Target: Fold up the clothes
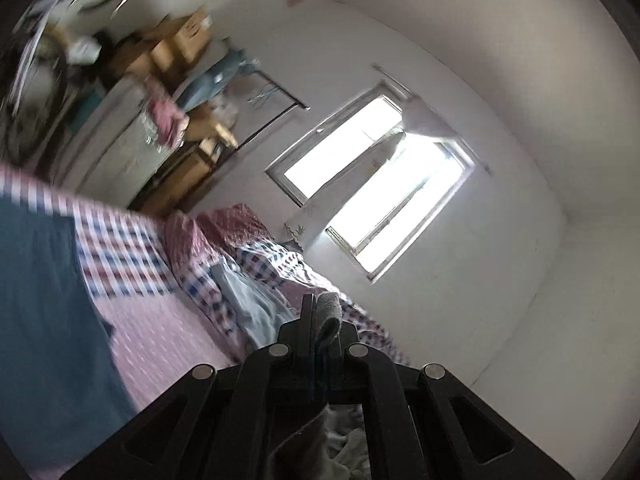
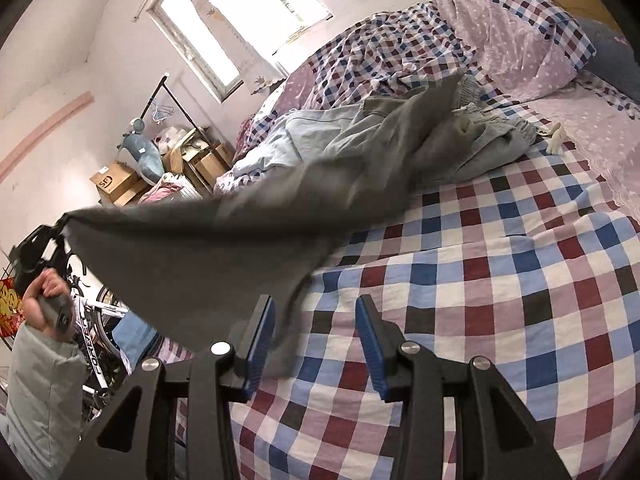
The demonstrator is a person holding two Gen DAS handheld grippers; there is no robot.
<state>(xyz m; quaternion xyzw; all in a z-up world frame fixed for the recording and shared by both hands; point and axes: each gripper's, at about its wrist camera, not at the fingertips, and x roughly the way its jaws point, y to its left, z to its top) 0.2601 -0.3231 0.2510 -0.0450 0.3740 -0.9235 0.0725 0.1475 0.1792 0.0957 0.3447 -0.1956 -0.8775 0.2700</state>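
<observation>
A dark grey garment (image 2: 224, 248) is stretched in the air over the bed's left side. One corner is pinched in my left gripper (image 2: 62, 232), held up by a hand (image 2: 44, 288) at the far left. Its other end trails into the clothes pile (image 2: 460, 140) on the bed. In the left wrist view my left gripper (image 1: 320, 314) is shut on a grey fold of the garment (image 1: 330, 308). My right gripper (image 2: 316, 340) is open just above the checked sheet (image 2: 480, 280). The garment's lower edge hangs in front of its left pad (image 2: 260, 340), not gripped.
A light blue garment (image 2: 320, 132) and a small white item (image 2: 558, 140) lie by the pile. Pillows (image 2: 512, 40) are at the head of the bed. Left of the bed are cardboard boxes (image 2: 118, 184), a clothes rack (image 2: 176, 96), a bicycle (image 2: 96, 320) and a window (image 2: 240, 12).
</observation>
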